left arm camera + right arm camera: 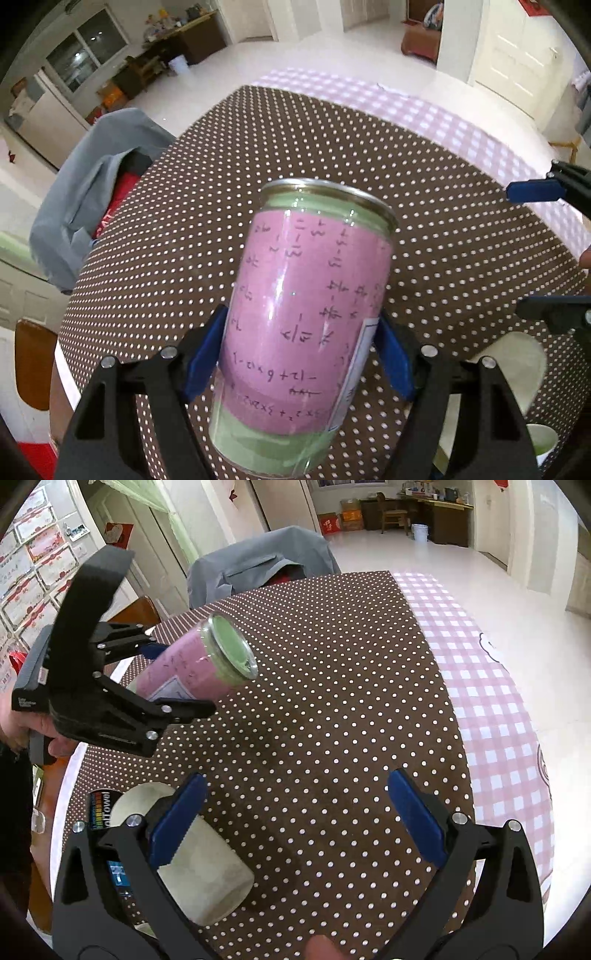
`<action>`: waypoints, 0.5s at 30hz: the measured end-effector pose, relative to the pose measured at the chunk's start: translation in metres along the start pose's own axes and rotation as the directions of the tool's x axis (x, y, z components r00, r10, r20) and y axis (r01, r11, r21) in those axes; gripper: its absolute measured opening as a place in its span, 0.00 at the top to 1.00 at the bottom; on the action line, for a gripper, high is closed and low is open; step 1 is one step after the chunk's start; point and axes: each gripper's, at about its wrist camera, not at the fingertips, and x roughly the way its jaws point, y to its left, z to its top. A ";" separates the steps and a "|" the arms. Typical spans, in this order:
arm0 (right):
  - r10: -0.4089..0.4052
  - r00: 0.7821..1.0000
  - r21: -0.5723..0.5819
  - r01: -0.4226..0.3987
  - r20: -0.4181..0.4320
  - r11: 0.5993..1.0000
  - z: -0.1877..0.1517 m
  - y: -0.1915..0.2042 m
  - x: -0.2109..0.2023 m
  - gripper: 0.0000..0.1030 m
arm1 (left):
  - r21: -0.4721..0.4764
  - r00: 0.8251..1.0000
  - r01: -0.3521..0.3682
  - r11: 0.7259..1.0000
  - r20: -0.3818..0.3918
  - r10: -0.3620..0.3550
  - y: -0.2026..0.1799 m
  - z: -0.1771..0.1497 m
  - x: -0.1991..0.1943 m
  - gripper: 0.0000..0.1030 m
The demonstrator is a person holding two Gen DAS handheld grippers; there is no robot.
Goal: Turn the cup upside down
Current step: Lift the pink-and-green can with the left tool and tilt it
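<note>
The left gripper (299,362) has its two blue pads pressed tight on the sides of the cup (306,317), one pad on each side, so the jaws are closed just as wide as the cup is. The cup is a clear glass with pink paper and green paper inside, and it has number writing on the pink part. It sticks out past the pads, up in the air over the dotted brown tablecloth (424,206), and it does not touch the cloth. The right gripper (295,819) has its jaws wide apart with nothing between them, only brown cloth with white dots showing in the gap. Just beside its left pad, and partly under it, lies a white paper towel roll (207,878) on its side. The right wrist view shows things the left one does not: the cup tipped over to point sideways, with its green round end (231,646) facing out, and the whole black body of the left gripper around it. I cannot tell for sure whether that green end is the bottom or the mouth. Past the jaws in both views sits a chair with a gray jacket (258,565), and the pink checked cloth (491,686) lies off to the right.
</note>
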 end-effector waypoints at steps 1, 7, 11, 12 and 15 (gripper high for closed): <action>0.002 1.000 0.000 -0.002 0.006 1.000 -0.001 0.002 -0.005 0.06 | -0.006 1.000 -0.003 1.000 0.009 0.003 -0.002 -0.005 -0.007 0.28; 0.014 0.999 -0.004 -0.013 0.053 1.000 -0.013 0.014 -0.041 0.06 | -0.049 0.996 -0.046 0.998 0.075 0.049 -0.025 -0.023 -0.067 0.28; 0.020 0.995 -0.004 -0.020 0.099 1.000 -0.029 0.024 -0.076 0.06 | -0.083 0.988 -0.074 0.994 0.130 0.085 -0.051 -0.045 -0.113 0.28; 0.022 0.994 -0.004 -0.022 0.108 1.000 -0.034 0.026 -0.083 0.06 | -0.094 0.985 -0.082 0.992 0.147 0.095 -0.062 -0.055 -0.129 0.28; 0.026 0.989 -0.017 -0.024 0.145 1.000 -0.050 0.034 -0.107 0.06 | -0.112 0.975 -0.100 0.989 0.189 0.120 -0.089 -0.077 -0.160 0.28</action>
